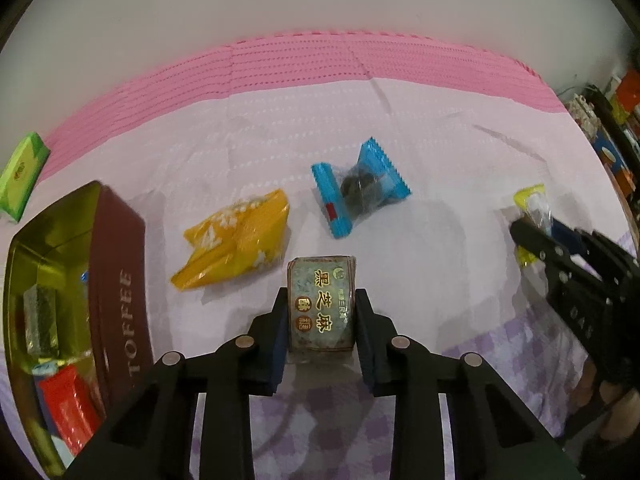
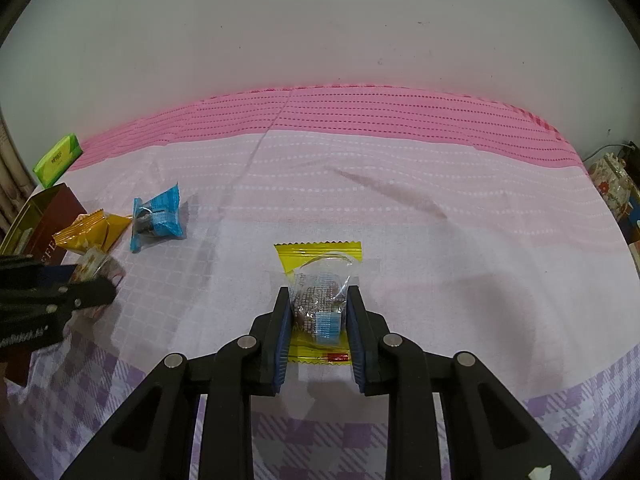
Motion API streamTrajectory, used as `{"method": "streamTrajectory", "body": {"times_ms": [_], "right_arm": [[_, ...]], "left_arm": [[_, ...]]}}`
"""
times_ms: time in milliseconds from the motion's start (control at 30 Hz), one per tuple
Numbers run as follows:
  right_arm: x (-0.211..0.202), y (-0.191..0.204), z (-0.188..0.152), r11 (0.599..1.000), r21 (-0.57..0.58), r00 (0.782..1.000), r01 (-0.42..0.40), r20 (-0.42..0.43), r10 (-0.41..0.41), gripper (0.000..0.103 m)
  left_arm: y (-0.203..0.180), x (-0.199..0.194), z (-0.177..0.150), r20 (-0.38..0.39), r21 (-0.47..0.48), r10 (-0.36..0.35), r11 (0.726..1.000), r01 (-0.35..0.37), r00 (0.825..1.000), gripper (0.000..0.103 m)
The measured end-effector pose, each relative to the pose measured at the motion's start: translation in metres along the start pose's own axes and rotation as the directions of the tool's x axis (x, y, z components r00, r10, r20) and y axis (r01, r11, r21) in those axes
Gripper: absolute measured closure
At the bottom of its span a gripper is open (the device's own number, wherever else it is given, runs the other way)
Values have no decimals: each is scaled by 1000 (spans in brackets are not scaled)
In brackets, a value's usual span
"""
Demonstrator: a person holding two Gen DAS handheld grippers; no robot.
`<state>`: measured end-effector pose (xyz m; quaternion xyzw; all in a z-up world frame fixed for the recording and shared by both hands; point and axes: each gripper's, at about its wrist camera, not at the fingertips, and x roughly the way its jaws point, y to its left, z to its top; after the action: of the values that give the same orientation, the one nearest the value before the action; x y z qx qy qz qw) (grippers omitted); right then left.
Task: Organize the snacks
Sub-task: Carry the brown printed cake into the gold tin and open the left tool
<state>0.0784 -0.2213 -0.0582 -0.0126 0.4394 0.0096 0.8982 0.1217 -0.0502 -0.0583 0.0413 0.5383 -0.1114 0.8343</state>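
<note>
Pinched between the pads of the left hand-held gripper (image 1: 322,312) is a sesame candy (image 1: 321,303), a flat brown-and-gold packet that looks to rest on the bed (image 2: 440,208), near its front edge. The right hand-held gripper (image 2: 319,312) is likewise clamped on a yellow packet (image 2: 320,276) with a clear window, also low over the cloth. At the left edge an open toffee tin (image 1: 120,280) already holds a few snacks, a red one and a dark one among them. An orange packet (image 1: 236,236) and a blue candy (image 1: 358,186) lie loose just beside the tin, and a green packet (image 1: 22,174) sits at the far left corner. I judge the sorting roughly half done: two picks in hand, three pieces left.
</note>
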Motion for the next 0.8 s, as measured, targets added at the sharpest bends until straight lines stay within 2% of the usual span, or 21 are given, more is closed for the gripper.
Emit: {"method": "streamTrajectory", "body": {"times_ms": [400,800], "right_arm": [[0,4,0,1000,-14,1000,19,-2,-19,79],[0,6,0,1000,-15,1000,26,-2,-26,79]], "left_arm": [[0,-21,-22,-7,-20,-18,1000,18,1000,73],[10,-48,-19,35,-37,33,999,-32,999,73]]}}
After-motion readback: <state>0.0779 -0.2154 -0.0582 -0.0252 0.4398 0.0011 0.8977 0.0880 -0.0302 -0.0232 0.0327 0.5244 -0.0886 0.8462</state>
